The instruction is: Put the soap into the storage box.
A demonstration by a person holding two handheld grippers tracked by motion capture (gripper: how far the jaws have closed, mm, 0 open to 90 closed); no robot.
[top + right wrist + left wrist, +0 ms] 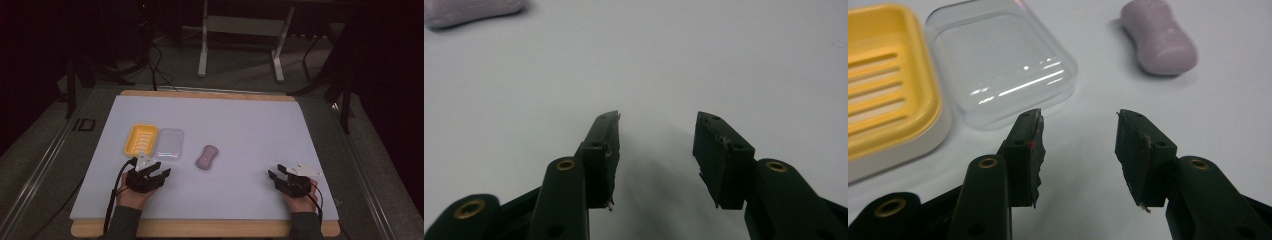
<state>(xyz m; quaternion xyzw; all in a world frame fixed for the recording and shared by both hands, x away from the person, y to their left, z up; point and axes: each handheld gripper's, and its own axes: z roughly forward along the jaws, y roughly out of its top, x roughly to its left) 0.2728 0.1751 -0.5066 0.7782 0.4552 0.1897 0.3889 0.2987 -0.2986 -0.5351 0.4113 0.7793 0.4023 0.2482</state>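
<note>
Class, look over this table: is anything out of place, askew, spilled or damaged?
The pale purple peanut-shaped soap bar lies bare on the white table, apart from the yellow slotted plastic soap dish. The clear plastic lid sits off the dish, right beside it. Nothing looks spilled or broken.

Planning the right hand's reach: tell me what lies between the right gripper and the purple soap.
Nothing: in the high view, bare white table runs from the right gripper to the purple soap. The right gripper view shows the same.
</note>
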